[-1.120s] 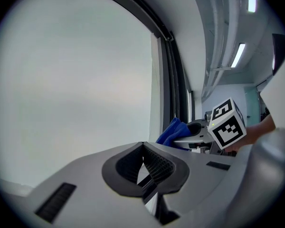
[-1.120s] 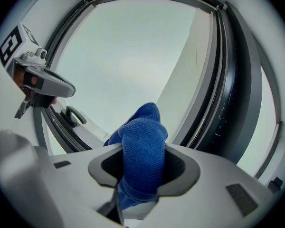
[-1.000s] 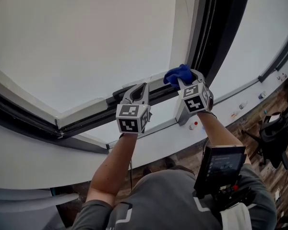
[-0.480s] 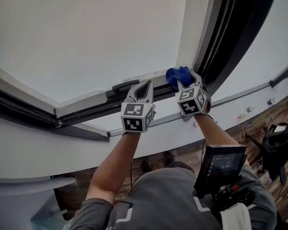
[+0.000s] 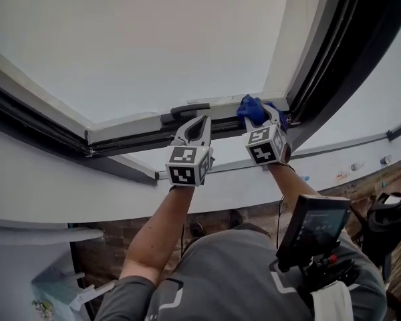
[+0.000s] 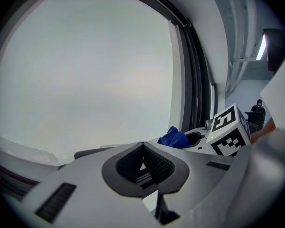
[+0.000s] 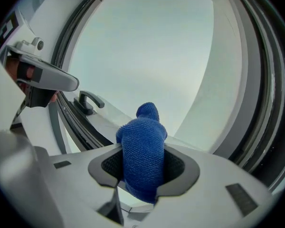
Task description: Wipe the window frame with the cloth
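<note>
A blue cloth (image 5: 252, 108) (image 7: 142, 148) (image 6: 176, 137) is pinched in my right gripper (image 5: 262, 118) (image 7: 142, 167), which is shut on it. The cloth's free end presses against the white window frame (image 5: 144, 120) at its lower right corner, next to the dark upright bar (image 5: 334, 52). My left gripper (image 5: 199, 120) (image 6: 143, 164) is shut with nothing between its jaws, its tips close to the frame's bottom rail, just left of the right gripper. A dark window handle (image 5: 190, 109) (image 7: 88, 101) sits on the rail between them.
A white sill (image 5: 87, 179) runs below the frame. Small objects (image 5: 356, 166) lie on the sill at right. A screen device (image 5: 310, 231) hangs at the person's chest. A brick wall (image 5: 113, 239) lies below the sill, and a person (image 6: 256, 112) sits far off.
Both grippers rose slightly toward the frame. The cloth moved right along the bottom rail into the lower right corner. The head view tilted up.
</note>
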`<action>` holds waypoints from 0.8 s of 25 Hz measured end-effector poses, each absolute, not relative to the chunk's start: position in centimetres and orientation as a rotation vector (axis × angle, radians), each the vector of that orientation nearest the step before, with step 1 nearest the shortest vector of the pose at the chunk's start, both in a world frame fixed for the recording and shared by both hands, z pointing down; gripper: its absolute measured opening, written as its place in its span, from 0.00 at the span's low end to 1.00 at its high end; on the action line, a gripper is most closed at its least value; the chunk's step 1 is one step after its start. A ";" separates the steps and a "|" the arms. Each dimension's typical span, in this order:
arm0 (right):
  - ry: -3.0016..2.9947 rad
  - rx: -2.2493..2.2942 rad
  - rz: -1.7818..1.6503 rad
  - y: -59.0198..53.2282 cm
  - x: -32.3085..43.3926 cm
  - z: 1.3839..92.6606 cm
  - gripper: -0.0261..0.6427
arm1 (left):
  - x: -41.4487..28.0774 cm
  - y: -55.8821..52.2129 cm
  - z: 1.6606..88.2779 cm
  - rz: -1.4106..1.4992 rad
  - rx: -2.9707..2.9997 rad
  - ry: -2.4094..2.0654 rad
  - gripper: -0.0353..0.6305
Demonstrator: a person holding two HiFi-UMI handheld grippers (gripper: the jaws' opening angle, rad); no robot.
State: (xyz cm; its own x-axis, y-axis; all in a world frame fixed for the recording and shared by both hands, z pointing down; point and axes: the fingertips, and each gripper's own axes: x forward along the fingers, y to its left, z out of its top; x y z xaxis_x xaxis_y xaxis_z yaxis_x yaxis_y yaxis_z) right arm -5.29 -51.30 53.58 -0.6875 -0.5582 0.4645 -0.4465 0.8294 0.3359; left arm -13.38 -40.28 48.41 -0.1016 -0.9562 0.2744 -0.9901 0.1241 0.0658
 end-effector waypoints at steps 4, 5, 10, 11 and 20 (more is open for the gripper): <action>-2.469 0.673 -0.219 -49.0 -7.6 54.2 0.30 | -15.3 -37.7 48.4 0.191 1.865 -2.196 0.06; -2.475 0.666 -0.215 -48.5 -8.2 54.2 0.30 | -15.9 -37.1 48.3 0.191 1.853 -2.206 0.06; -2.505 0.595 -0.242 -45.8 -11.3 53.9 0.30 | -18.2 -34.2 47.9 0.174 1.806 -2.250 0.06; -2.512 0.581 -0.246 -45.3 -12.0 53.9 0.30 | -18.6 -33.7 47.9 0.174 1.797 -2.256 0.06; -2.524 0.477 -0.249 -39.8 -17.0 54.1 0.30 | -22.6 -28.9 47.1 0.154 1.748 -2.319 0.06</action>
